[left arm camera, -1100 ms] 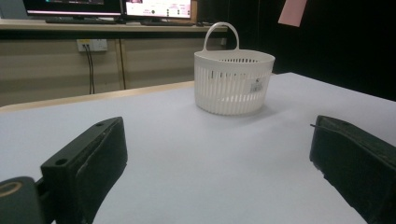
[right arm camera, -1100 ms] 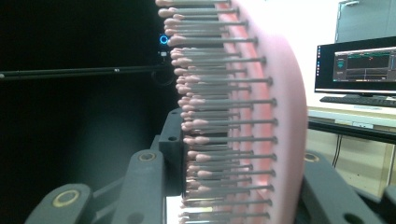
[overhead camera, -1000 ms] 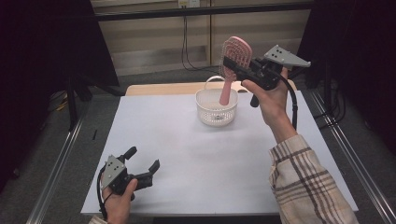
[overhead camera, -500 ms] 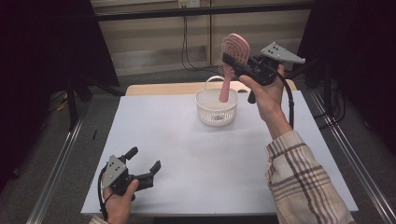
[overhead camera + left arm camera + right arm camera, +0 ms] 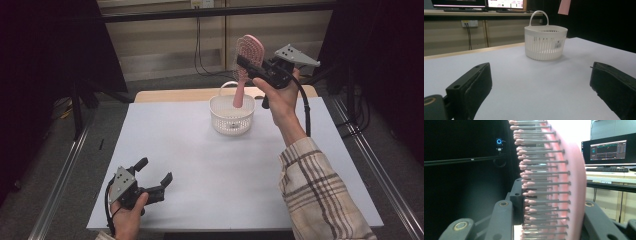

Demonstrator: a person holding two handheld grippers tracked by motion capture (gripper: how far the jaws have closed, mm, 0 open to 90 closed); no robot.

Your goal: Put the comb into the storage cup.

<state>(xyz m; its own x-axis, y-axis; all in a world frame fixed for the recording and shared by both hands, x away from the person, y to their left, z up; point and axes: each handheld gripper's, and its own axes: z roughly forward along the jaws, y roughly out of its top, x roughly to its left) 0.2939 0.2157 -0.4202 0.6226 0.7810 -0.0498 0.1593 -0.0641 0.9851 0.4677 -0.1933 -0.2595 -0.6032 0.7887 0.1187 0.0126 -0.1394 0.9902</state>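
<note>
From the high view, a white slotted basket (image 5: 232, 114) with a hoop handle stood toward the far side of the pale tabletop (image 5: 200, 165), with bare surface around it. The right gripper (image 5: 250, 67) was held up in the air above and just right of the basket, its fingers clamped on the head of a pink hairbrush (image 5: 246, 65). The brush hung upright, head on top, and its handle pointed down over the basket's mouth; whether the tip reached below the rim was hard to judge from this angle. The right forearm, in a plaid sleeve (image 5: 320, 195), rose steeply from the near right corner, wrist bent back. The left gripper (image 5: 152, 175) rested low at the near left corner, its fingers spread wide with nothing between them.

In the left gripper view, the two black fingers (image 5: 471, 85) stood far apart over the bare tabletop, and the basket (image 5: 545, 42) sat well beyond them, with the brush's pink tip (image 5: 564, 6) above it.

In the right gripper view, the brush's bristled head (image 5: 554, 182) stood upright between the fingers (image 5: 517, 202), which pressed on it from both sides.
</note>
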